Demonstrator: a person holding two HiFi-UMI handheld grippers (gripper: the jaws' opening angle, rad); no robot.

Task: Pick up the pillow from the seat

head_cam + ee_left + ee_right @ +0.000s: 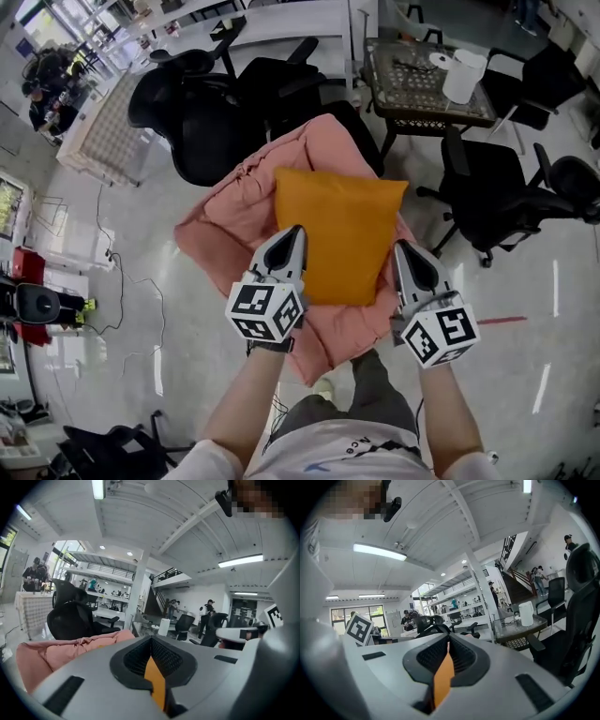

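Far left: black office chairs [202,112] are bunched together behind the seat.
Seat: it's draped in a rumpled pink cover [234,202] that spills off the left side toward the floor.
Left gripper [296,231]: it's at the pillow's lower left edge, jaws pinched together on a strip of orange fabric. Its own view shows that strip squeezed right between the pads.
Pillow [342,234]: orange and square-ish, it sits dead centre over the pink cover, held at both lower corners. Whether it's clear of the cover, I can't tell from up here.
Right gripper [398,246]: it mirrors the left at the lower right edge, jaws clamped on orange fabric too.
Far right: a dark table [412,98] carries a white roll [464,75], with more black chairs [511,202] below it.
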